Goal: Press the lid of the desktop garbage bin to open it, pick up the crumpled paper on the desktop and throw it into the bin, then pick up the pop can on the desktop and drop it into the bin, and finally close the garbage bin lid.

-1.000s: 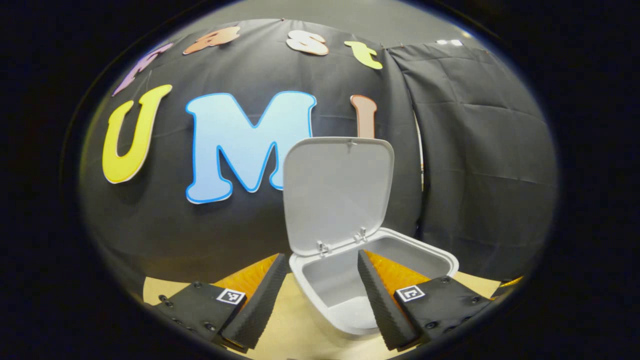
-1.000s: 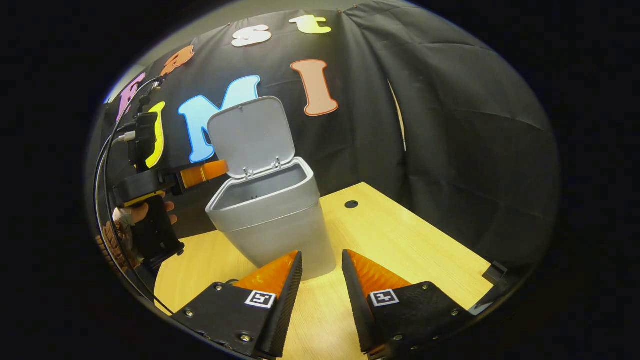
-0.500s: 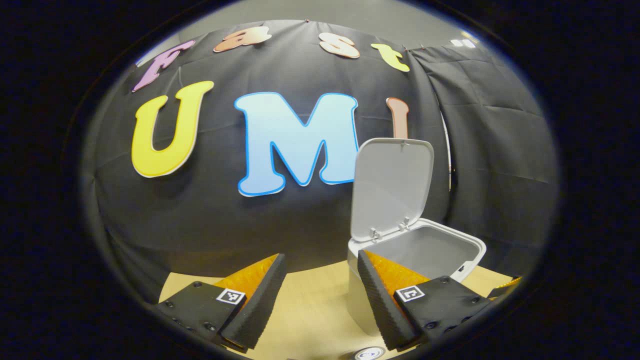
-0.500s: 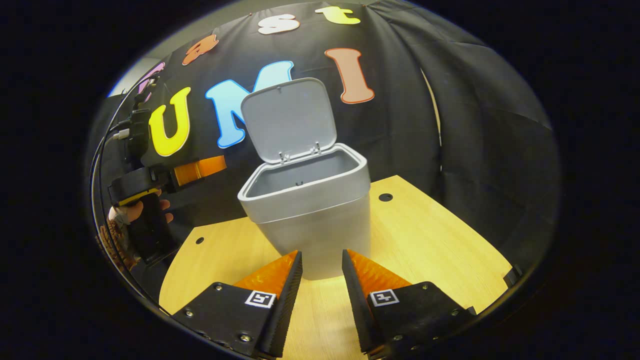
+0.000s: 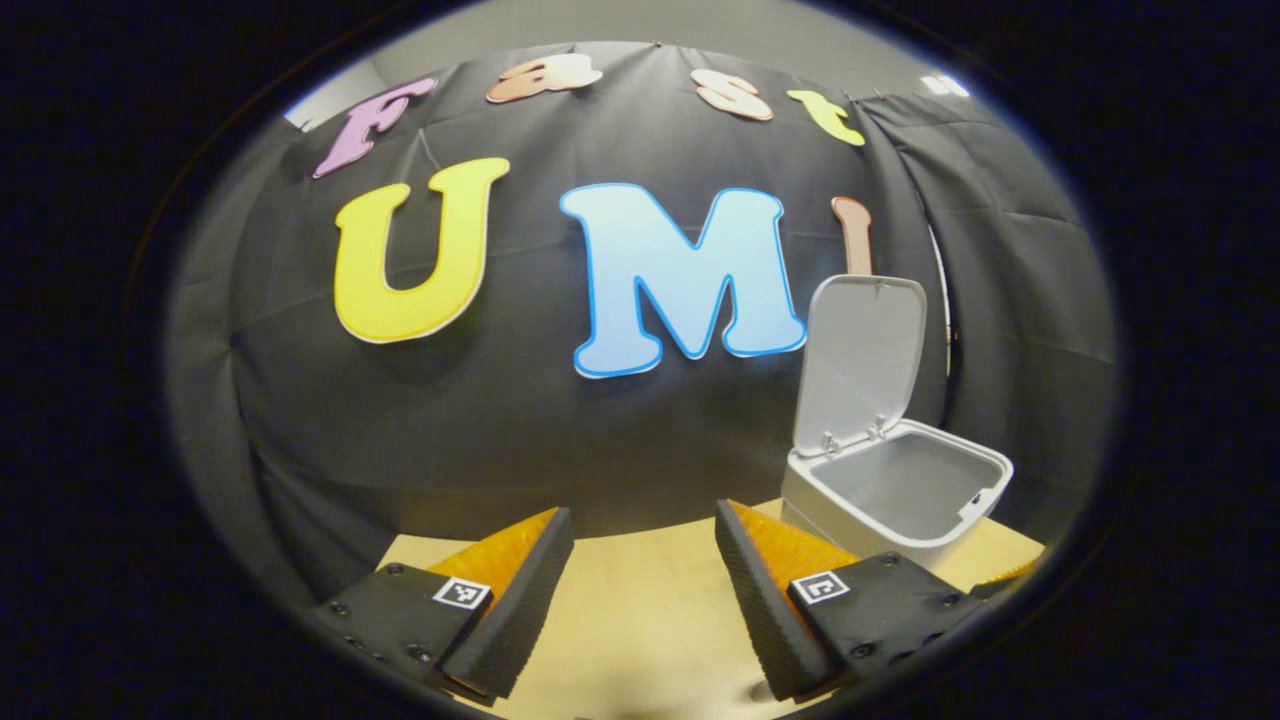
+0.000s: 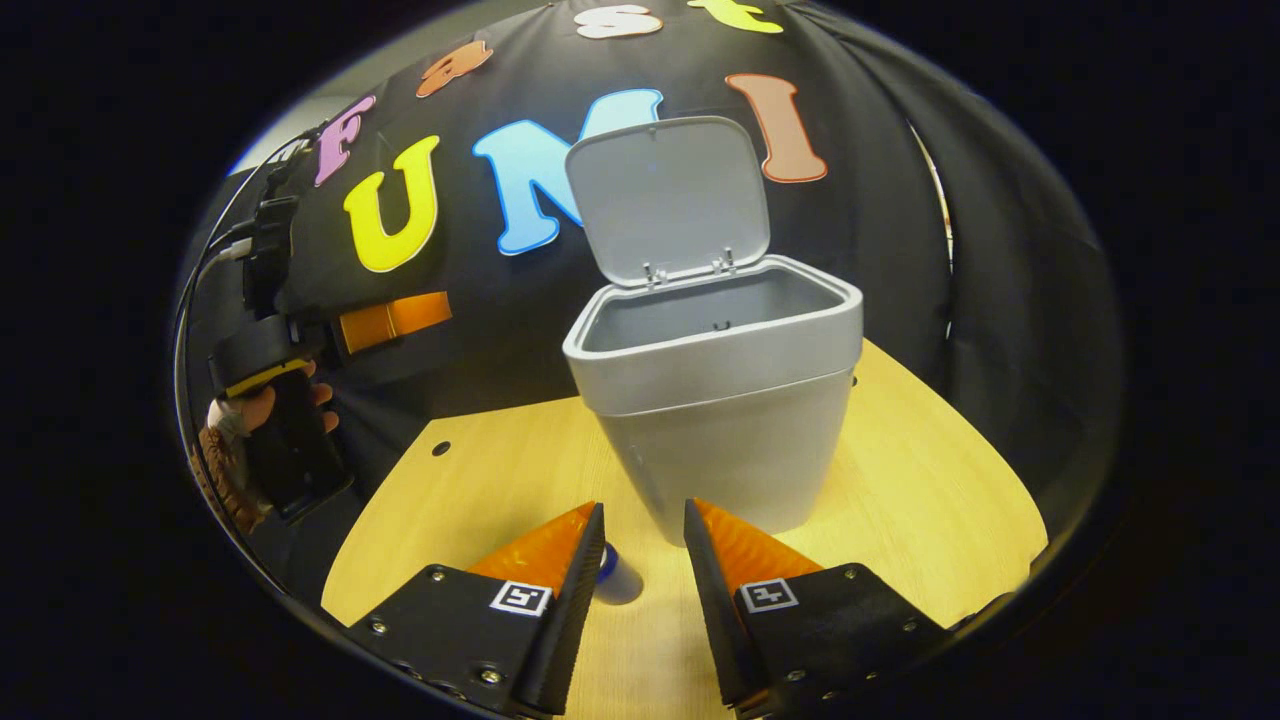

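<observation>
- Garbage bin [image 6: 720, 400]: grey plastic, tapered body, standing upright on the table. In the right gripper view it sits directly ahead of the right gripper's fingers, just beyond their tips. In the left gripper view the bin [image 5: 900, 490] lies ahead and to the right of the left gripper's right finger.
- Lid [image 6: 668, 195]: hinged at the bin's far rim, raised to near upright, inner face toward the right gripper's camera. The bin's mouth is open; what can be seen of the interior is bare grey wall.
- Pop can [image 6: 615, 580]: only a small pale rounded part with a blue edge is visible, on the table between the right gripper's fingers and close to the left one; whether it touches that finger cannot be told.
- Right gripper [image 6: 645, 550]: fingers set a narrow gap apart, nothing clamped between them, held low over the table.
- Left gripper [image 5: 640, 570]: fingers spread wide, holding nothing, above the table's near part. Also seen in the right gripper view, the left gripper [image 6: 390, 320] is far to the left, raised well above the table and apart from the bin.
- Hand [image 6: 265, 405]: grips the left gripper's handle.
- Table [image 6: 500, 470]: light wood top, with a small round hole left of the bin.
</observation>
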{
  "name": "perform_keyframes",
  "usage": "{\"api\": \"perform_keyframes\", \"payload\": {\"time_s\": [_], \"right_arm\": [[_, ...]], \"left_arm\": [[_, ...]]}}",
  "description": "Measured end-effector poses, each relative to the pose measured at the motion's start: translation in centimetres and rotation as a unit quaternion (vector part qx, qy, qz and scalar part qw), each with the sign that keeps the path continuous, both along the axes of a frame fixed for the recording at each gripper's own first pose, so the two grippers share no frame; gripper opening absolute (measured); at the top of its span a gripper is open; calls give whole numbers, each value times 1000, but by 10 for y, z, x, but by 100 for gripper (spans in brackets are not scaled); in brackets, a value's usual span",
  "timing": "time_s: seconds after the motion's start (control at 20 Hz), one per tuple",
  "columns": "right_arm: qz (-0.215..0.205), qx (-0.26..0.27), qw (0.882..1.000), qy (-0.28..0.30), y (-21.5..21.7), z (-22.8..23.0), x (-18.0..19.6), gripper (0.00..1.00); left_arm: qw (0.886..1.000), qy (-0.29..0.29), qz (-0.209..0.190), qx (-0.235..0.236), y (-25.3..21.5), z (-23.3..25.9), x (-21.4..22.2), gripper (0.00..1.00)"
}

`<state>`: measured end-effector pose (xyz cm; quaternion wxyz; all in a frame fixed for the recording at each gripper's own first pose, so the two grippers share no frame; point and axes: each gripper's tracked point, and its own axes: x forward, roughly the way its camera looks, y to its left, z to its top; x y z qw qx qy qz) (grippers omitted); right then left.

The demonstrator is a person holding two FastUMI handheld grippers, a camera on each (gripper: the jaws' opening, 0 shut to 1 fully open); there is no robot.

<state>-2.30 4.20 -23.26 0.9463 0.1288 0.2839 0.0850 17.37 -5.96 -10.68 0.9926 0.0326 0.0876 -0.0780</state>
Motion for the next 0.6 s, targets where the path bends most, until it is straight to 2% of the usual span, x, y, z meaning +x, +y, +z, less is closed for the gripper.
{"api": "perform_keyframes", "payload": {"time_s": [0.5,0.55,0.6], "right_arm": [[68,-27,997,21,46,-21,-1,54],[73,-31,997,23,49,-24,0,59],[77,-34,996,26,52,-27,1,59]], "left_arm": [[998,6,58,-3,79,-7,-21,94],[998,8,63,-4,85,-9,-23,94],[998,10,68,-5,91,-9,-25,94]]}}
